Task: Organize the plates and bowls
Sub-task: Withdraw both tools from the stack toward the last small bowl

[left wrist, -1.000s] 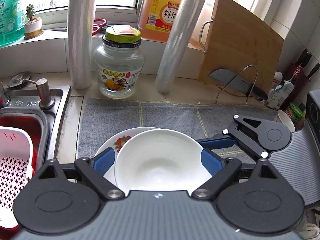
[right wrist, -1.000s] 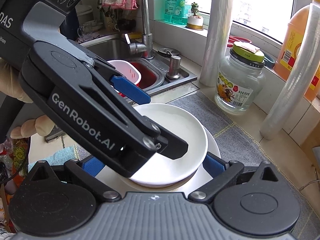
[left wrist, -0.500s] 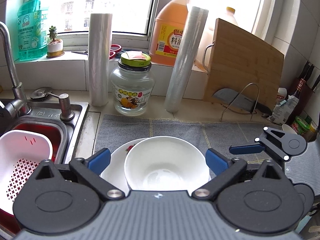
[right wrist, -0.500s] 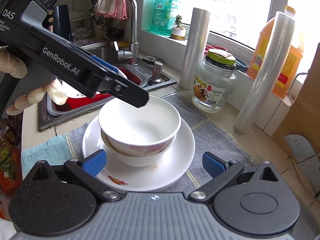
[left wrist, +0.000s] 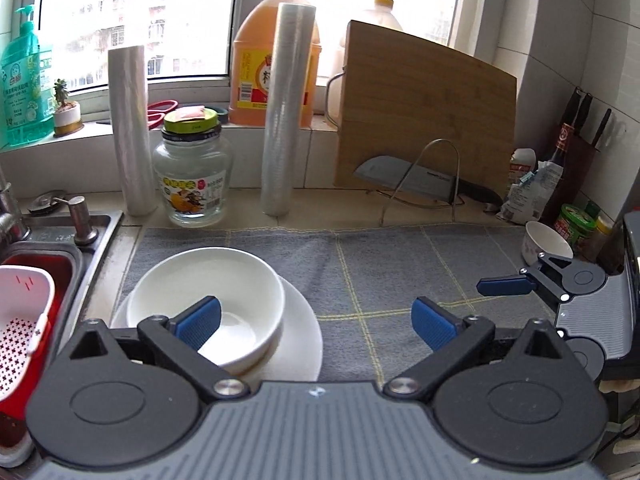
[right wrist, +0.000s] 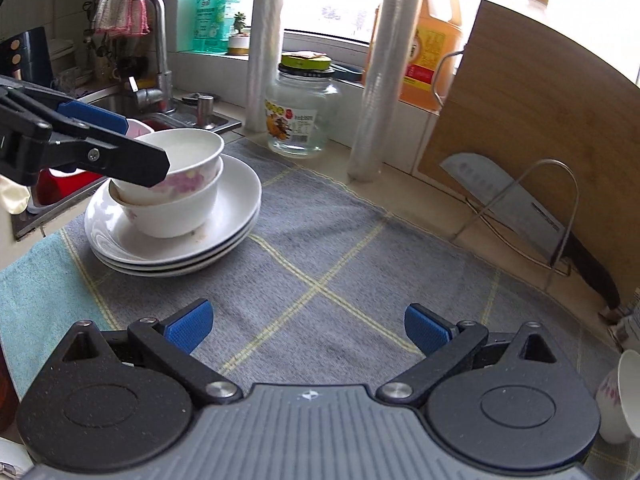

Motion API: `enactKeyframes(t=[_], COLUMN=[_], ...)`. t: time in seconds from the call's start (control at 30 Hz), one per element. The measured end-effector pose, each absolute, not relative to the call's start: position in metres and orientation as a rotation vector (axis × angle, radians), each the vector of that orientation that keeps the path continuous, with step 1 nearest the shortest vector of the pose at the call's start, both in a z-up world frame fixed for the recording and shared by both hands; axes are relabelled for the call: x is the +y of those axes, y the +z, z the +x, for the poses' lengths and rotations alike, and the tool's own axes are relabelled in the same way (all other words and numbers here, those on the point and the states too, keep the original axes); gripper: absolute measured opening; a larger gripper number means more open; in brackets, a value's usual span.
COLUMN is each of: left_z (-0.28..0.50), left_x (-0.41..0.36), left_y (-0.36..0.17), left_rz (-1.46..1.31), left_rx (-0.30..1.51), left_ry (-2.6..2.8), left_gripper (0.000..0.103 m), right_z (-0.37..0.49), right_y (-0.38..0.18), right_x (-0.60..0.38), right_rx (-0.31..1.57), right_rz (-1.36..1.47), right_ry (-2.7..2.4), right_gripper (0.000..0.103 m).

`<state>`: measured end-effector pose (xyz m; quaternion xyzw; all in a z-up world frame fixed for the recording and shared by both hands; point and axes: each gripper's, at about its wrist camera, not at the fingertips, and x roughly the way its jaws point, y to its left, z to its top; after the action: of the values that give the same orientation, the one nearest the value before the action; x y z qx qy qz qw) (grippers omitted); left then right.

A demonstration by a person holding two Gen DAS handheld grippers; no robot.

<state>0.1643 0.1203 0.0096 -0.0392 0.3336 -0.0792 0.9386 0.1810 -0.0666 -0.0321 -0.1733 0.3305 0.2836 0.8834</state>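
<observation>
Left of centre in the right wrist view, two glossy white bowls (right wrist: pixel 176 196) sit nested on a stack of shallow white plates (right wrist: pixel 224 240), all on a grey woven mat (right wrist: pixel 320 280) with yellow grid lines. The left gripper (left wrist: pixel 316 320) has just been opening; its blue ribbed pads stand spread, one hanging over the top bowl's rim, pinching nothing. The right gripper (right wrist: pixel 308 326) is spread too, over bare mat. Stacking looks nearly done. One small round flower-printed bowl (right wrist: pixel 624 396) remains at the lower right edge; fetching it seems next, calling for a rim pinch on slick ceramic.
</observation>
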Motion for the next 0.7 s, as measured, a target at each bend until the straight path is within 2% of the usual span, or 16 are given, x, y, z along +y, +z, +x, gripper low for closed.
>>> enactKeyframes(t=[0.4,0.7], left_z=[0.189,0.171], left_x=[0.042,0.075], left_y=[-0.002,0.006], left_rz=[-0.101,-0.122], left_rx=[0.729,0.732], left_ry=[-0.315,-0.197], left_gripper=[0.101,0.101], right_z=[0.176,0.176], right_y=[-0.04,-0.035], right_x=[-0.165,-0.152], right_rx=[0.732,0.675], right_rz=[-0.304,-0.357], right_ry=[0.385,0.499], right_gripper=[0.103,0.103])
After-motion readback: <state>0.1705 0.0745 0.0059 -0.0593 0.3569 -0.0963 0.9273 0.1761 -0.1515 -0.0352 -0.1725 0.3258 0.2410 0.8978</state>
